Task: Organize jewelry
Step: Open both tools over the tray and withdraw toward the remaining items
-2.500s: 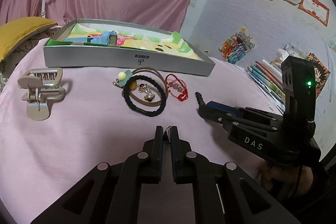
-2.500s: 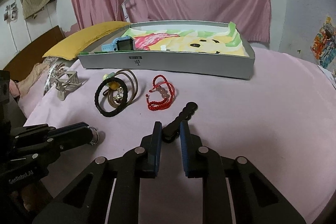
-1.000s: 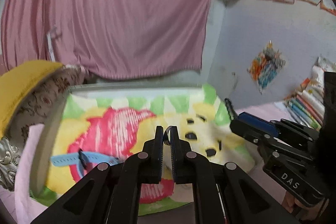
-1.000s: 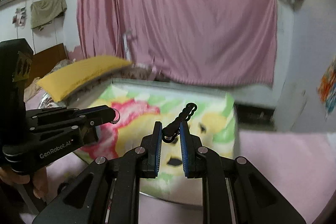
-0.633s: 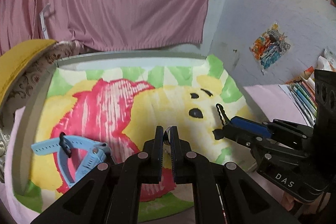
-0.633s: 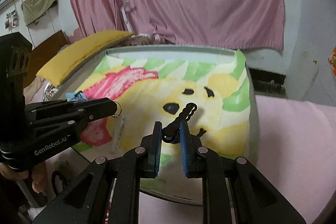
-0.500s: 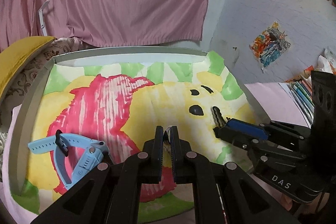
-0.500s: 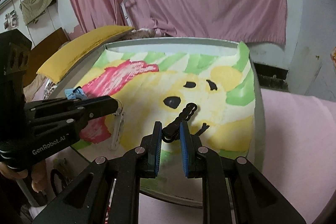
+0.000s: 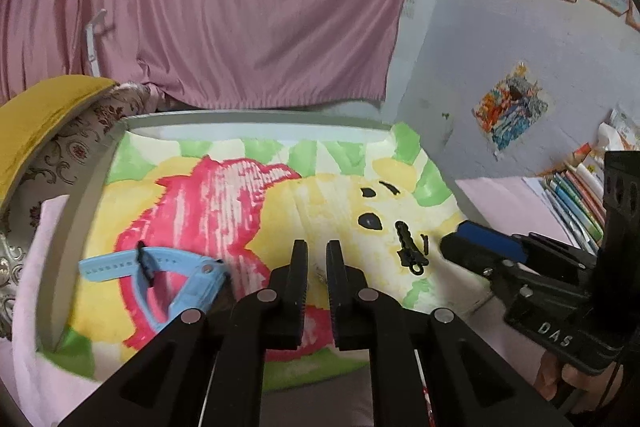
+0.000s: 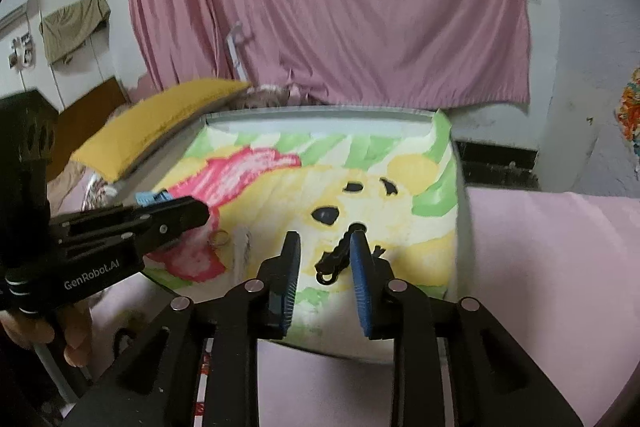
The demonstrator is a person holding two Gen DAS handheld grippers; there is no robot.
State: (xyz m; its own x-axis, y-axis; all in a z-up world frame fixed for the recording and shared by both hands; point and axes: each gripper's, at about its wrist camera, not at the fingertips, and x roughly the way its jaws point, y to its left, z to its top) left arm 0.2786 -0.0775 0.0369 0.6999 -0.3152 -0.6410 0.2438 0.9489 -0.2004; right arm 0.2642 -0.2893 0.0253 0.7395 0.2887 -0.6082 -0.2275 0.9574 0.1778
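Since half a second ago the black hair clip (image 10: 335,261) has left the right claw (image 10: 325,239) and dropped onto the painted paper (image 9: 320,195) lining the grey tray (image 10: 320,111). It lies there beside the drawn bear's nose. Those jaws are opening, and the clip sits between the blue pads (image 10: 290,279), close by the right-hand one; from the left wrist view we see it lying clear of the claw's tip.

Further left on the paper lies a small gold ring (image 10: 219,238), just under the tip of the left claw (image 9: 316,247). That claw is nearly closed (only a slit shows between its fingers) and we see nothing in it.

A light-blue watch (image 9: 160,267) rests in the tray's left part, well apart from the clip, its strap partly hidden behind the left claw's fingers. Nothing lies over the clip or the ring.

Around the tray we see the pink sheet (image 10: 560,247) it stands on, a yellow pillow (image 9: 40,107) at the left and a row of books (image 9: 576,195) at the right. A pink curtain (image 9: 240,7) hangs behind.
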